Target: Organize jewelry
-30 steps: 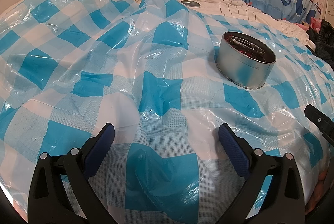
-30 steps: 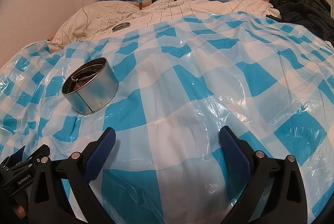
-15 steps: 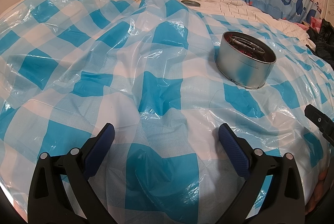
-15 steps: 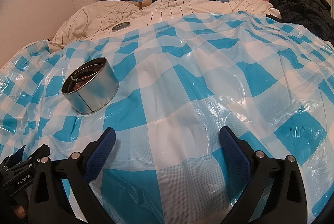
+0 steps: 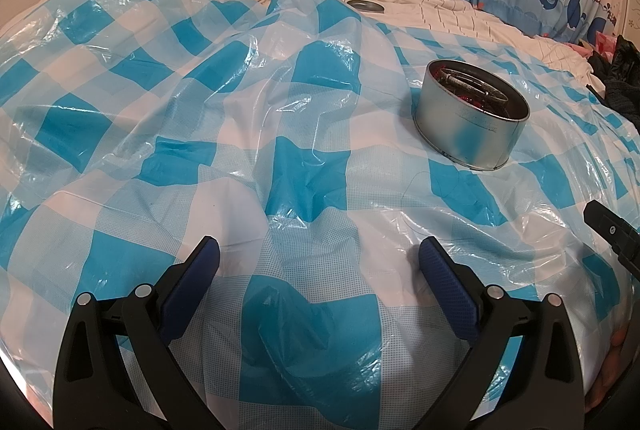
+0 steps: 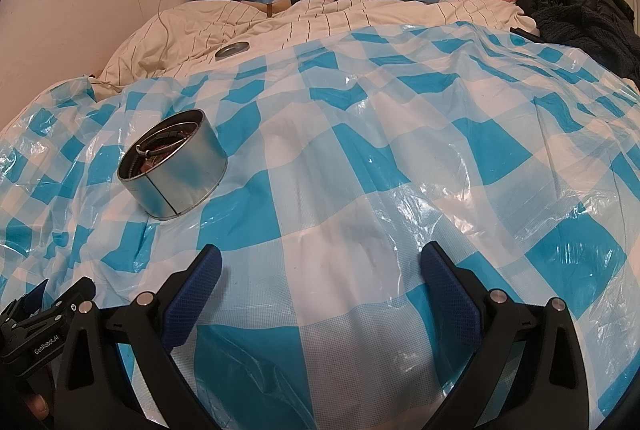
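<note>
Jewelry [image 5: 476,91] lay piled in the round tin [image 6: 176,167], which sat on the checked plastic sheet [image 6: 360,157] over the bed. My left jaws [image 5: 319,262] and right jaws [image 6: 321,262] hung spread and empty, well short of it. I judged a slow descent from above best, since the soft bedding could tip the tin.

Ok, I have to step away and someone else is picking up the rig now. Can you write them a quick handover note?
Left tongs: open, empty, low over the checked sheet.
Right tongs: open, empty, also over the sheet.
Tin: upright on the sheet, ahead and between both tongs, lid off. Bangles and other jewelry lie inside.
Lid: looks like it sits further back on the striped bedding.
Done: no loose jewelry shows on the sheet.
Left: probably fetch the lid and close the tin.
</note>
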Demonstrator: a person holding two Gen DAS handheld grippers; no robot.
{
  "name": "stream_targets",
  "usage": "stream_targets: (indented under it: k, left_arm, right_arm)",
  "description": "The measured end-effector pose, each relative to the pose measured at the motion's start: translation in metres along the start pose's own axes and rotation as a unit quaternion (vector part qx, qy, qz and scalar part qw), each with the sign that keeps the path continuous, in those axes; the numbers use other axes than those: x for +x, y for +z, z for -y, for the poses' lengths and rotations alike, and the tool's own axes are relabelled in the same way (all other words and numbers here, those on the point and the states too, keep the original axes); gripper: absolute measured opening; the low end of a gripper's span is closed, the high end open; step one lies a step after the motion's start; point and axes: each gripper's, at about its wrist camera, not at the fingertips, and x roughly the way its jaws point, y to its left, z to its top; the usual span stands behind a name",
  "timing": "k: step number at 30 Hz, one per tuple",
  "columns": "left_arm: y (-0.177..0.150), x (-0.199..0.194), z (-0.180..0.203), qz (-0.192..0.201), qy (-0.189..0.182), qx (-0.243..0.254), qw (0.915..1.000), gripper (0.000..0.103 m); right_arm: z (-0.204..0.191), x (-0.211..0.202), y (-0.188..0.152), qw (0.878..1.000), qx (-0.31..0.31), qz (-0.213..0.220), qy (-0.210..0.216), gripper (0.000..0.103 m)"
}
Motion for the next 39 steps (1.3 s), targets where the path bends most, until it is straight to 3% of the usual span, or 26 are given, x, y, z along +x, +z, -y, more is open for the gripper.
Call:
stream_targets:
  k: [32,39]
  left_arm:
    - [-0.0001,0.0013,0.0018,-0.003,0.004,0.003,1.0000,0.095]
    - [-0.0007,0.0019,-0.0035,-0.007,-0.003,-0.001,1.0000,0.095]
  right_arm:
    - [0.0001,-0.0009,0.0001,1.000,-0.001,-0.002,-0.002,0.096]
    - [0.0007,0.0058,0.0005,0.999,-0.010,-0.035,-0.014,0.097]
